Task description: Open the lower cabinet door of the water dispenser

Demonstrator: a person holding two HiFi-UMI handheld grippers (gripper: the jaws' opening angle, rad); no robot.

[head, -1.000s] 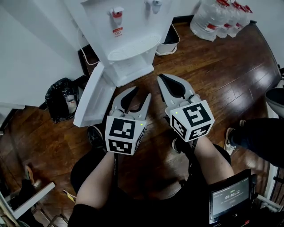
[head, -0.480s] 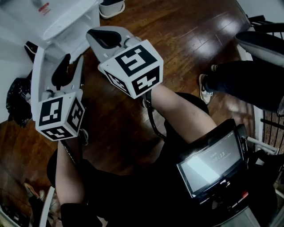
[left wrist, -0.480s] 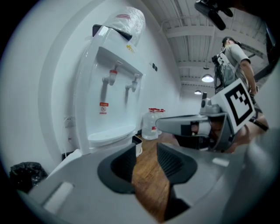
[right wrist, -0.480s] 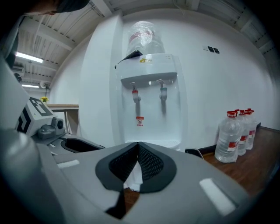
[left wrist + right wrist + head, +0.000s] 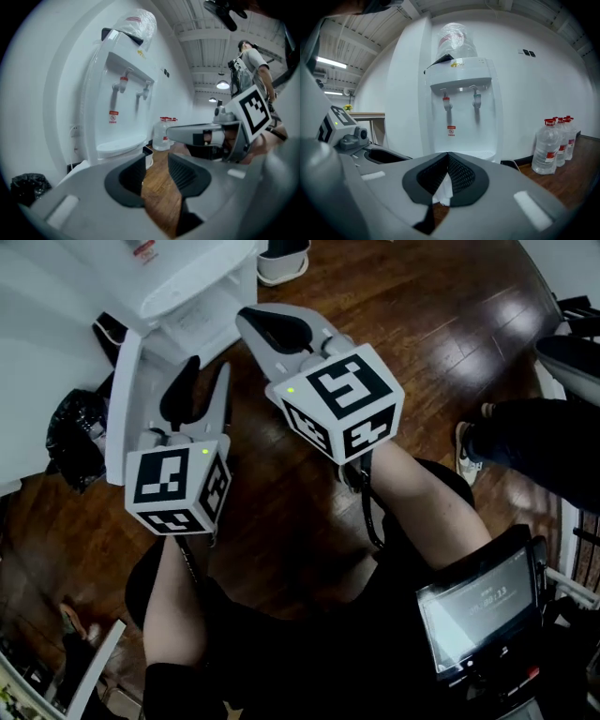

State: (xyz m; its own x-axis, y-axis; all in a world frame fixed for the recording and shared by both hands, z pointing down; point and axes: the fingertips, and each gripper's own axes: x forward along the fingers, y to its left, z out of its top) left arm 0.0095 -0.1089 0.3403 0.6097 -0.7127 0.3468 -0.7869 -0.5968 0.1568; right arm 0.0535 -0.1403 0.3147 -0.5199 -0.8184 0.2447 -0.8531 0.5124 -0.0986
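The white water dispenser (image 5: 178, 282) stands at the top left of the head view, and its taps show in the right gripper view (image 5: 461, 108). Its lower cabinet door (image 5: 122, 399) hangs open, swung out to the left. My left gripper (image 5: 206, 371) hovers beside that door's inner face with its jaws apart and nothing between them; in its own view (image 5: 157, 171) only floor shows in the gap. My right gripper (image 5: 247, 317) is shut and empty, pointing at the dispenser's base (image 5: 447, 161).
A black rubbish bag (image 5: 70, 442) lies left of the door. A white bin (image 5: 281, 259) sits right of the dispenser, with several water bottles (image 5: 555, 143) further right. Another person's leg and shoe (image 5: 525, 442) are at the right edge. The floor is dark wood.
The head view has swung, so the dispenser now sits at the top left. Both grippers keep their places before it, jaws unchanged. The door stays open.
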